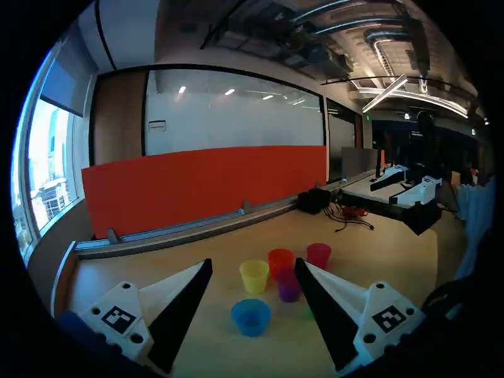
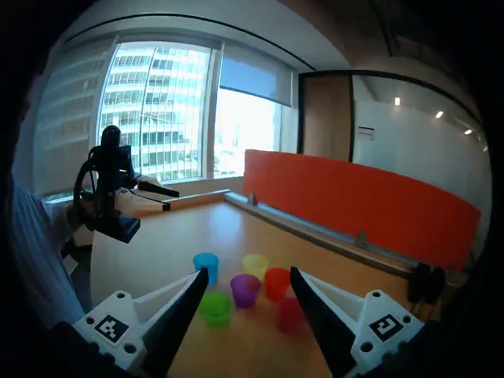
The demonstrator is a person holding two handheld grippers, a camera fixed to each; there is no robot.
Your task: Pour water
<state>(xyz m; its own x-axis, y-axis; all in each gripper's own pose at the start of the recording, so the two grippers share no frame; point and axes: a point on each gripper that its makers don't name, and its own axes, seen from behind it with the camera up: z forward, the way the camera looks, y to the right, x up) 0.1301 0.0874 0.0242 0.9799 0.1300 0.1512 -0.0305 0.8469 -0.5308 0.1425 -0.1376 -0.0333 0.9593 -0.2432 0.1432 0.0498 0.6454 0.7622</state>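
Daylight floods through the window point(image 2: 157, 113) in the right gripper view, nearly blown out, and spreads a soft sheen over the table point(image 2: 189, 233). In the left gripper view the same glare sits at the left edge, while ceiling strip lights point(image 1: 384, 93) glow over a dimmer far side. Fisheye bending curves the orange panel point(image 1: 208, 183) toward the edges. The cups point(image 1: 254, 275) cast faint shadows; distant desks point(image 1: 378, 186) seem slightly soft.
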